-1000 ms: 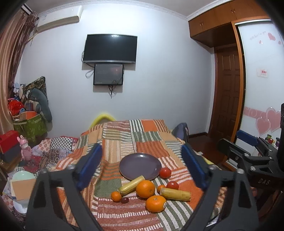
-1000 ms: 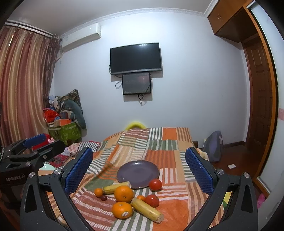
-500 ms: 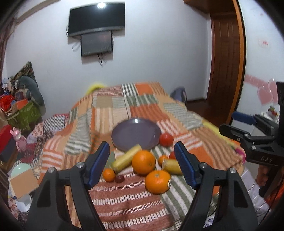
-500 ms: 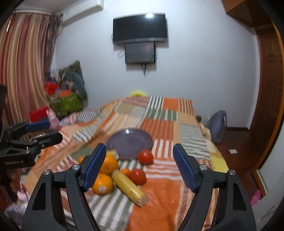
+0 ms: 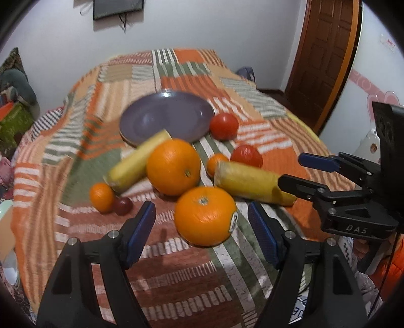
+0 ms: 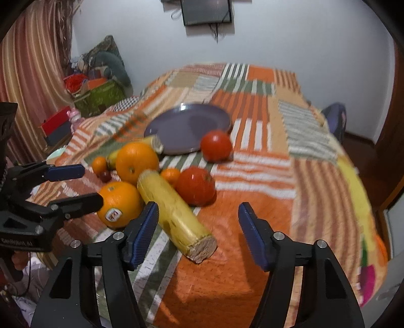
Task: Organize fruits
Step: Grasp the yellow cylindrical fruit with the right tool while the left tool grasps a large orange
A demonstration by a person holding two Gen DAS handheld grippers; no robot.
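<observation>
Purple plate (image 5: pixel 151 118) sits bare on the bed's patchwork blanket (image 5: pixel 192 277); oranges (image 5: pixel 205 215), tomatoes (image 5: pixel 223 126) and corn cobs (image 6: pixel 174 212) lie near it, none sorted. Left hand-held gripper (image 5: pixel 202 228) and right hand-held gripper (image 6: pixel 198 228) both gape, holding nothing, the right having just narrowed.

Striped patchwork blanket (image 5: pixel 176 65), wall-mounted screen (image 6: pixel 207 11), striped curtain (image 6: pixel 27 65), wooden door (image 5: pixel 325 50), green bag (image 6: pixel 101 98)

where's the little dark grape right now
In the left wrist view the grape lies on the blanket, touching the small orange on its right, just beyond the left jaw.
</observation>
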